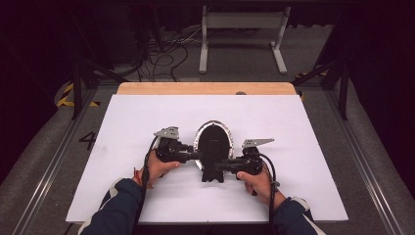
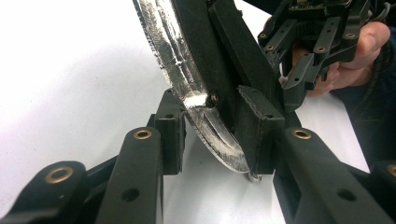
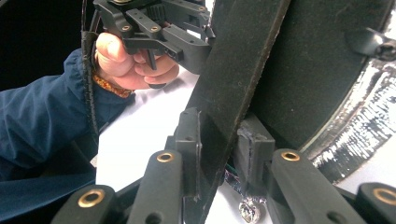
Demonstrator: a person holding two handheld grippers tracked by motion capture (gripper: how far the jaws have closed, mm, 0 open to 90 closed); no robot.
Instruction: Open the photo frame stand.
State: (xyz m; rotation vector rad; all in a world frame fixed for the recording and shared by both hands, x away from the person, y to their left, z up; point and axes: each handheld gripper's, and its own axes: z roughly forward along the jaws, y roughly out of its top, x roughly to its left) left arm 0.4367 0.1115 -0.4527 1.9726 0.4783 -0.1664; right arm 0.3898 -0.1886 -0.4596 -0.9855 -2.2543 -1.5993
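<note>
Object: an oval black mirror-like piece [image 1: 213, 142] with a crinkled silver rim and a black stand bar at its near end. It lies at the middle of the white worktop [image 1: 127, 127], between the two grippers.

Left gripper [image 1: 188, 155]: jaws partly closed around the silver rim; left gripper view shows the rim [image 2: 187, 88] between the pads, one pad against the black back, the other pad close beside the rim.

Right gripper [image 1: 226, 165]: jaws narrowed and pressing on the black bar [image 3: 233, 88] from both sides.

No containers present.

High view gives the oval outline; the gripper views give the foil texture and a small screw [image 2: 213, 99].
</note>
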